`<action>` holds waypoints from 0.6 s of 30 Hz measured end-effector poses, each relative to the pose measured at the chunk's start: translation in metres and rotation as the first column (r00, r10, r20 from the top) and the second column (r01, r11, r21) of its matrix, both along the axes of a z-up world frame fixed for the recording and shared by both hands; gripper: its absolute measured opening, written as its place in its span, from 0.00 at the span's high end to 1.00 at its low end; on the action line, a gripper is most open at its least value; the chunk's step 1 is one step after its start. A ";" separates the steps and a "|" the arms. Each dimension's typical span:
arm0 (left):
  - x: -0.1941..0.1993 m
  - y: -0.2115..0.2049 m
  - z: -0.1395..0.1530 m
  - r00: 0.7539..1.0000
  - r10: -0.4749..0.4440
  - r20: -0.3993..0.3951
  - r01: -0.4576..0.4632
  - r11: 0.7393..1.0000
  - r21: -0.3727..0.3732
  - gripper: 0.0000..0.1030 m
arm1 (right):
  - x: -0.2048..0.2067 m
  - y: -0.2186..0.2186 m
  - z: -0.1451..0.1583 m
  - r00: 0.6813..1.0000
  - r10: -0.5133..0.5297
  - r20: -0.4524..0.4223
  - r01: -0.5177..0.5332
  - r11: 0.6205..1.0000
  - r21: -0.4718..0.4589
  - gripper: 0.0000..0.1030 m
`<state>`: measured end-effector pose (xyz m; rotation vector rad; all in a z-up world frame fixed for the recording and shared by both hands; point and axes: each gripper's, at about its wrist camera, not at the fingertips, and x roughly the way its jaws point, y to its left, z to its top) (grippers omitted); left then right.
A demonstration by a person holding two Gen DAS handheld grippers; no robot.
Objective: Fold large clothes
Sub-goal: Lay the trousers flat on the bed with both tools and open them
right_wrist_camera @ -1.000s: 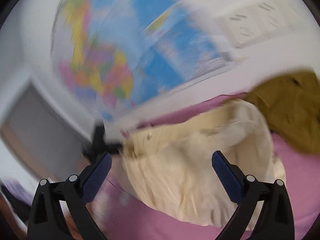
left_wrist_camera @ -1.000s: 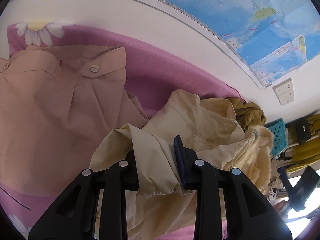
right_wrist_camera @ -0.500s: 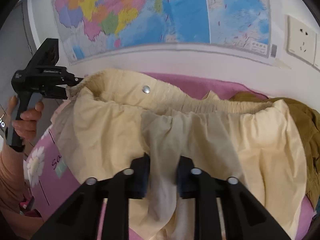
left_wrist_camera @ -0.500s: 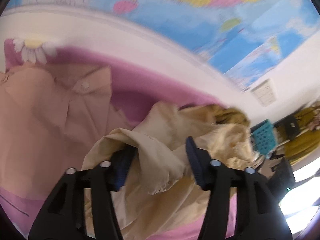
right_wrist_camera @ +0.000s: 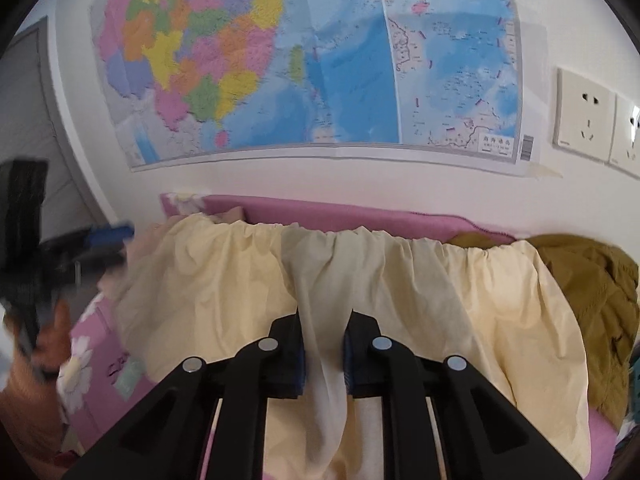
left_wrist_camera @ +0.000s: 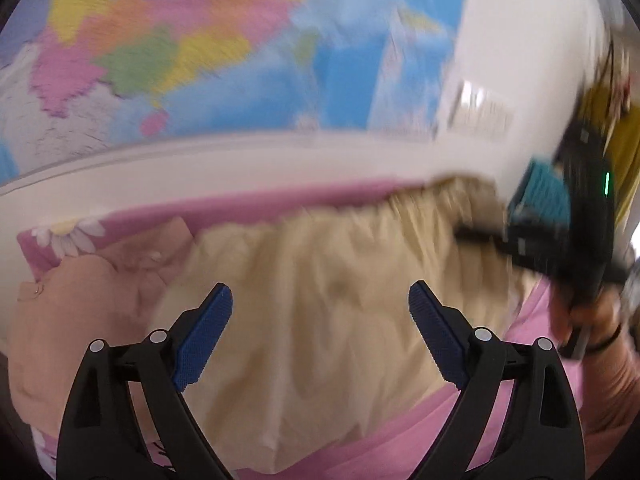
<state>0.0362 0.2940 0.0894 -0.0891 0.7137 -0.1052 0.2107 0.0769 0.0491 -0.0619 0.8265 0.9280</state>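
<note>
The cream garment [right_wrist_camera: 400, 280] is spread across the pink sheet [right_wrist_camera: 360, 216], with its gathered waistband running along the far side near the wall. The right gripper [right_wrist_camera: 324, 344] is pinched tight on a fold of that cloth at the near edge, with fabric bunched up between the blue pads. The left gripper [left_wrist_camera: 320, 320] has just been opening and now stands wide apart, nothing between the pads; the cloth lies beneath it, loose. That view is pretty blurry. A peach shirt [left_wrist_camera: 80, 300] lies just to the left of the garment, partly under its edge as far as I can tell. An olive garment [right_wrist_camera: 592, 300] is heaped on the right, touching the cream one. A big map [right_wrist_camera: 320, 60] hangs on the wall behind, and sockets [right_wrist_camera: 584, 116] are to its right.
</note>
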 end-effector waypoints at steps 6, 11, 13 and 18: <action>0.036 -0.005 -0.046 0.991 0.066 -0.117 -0.056 0.995 0.082 0.21 | 0.031 0.031 -0.038 0.999 -0.018 -0.043 0.015 0.997 -0.078 0.85; 0.042 0.002 -0.067 0.983 0.108 -0.145 -0.096 0.991 0.088 0.20 | 0.046 0.051 -0.093 0.994 -0.023 -0.110 0.003 0.984 -0.178 0.68; 0.046 0.003 -0.077 0.976 0.149 -0.161 -0.128 0.983 0.132 0.21 | 0.041 0.050 -0.091 0.996 -0.014 -0.086 -0.001 0.985 -0.175 0.65; 0.057 0.014 -0.089 0.962 0.188 -0.198 -0.168 0.980 0.110 0.21 | 0.025 0.019 -0.057 1.000 -0.011 -0.026 0.008 0.995 -0.097 0.43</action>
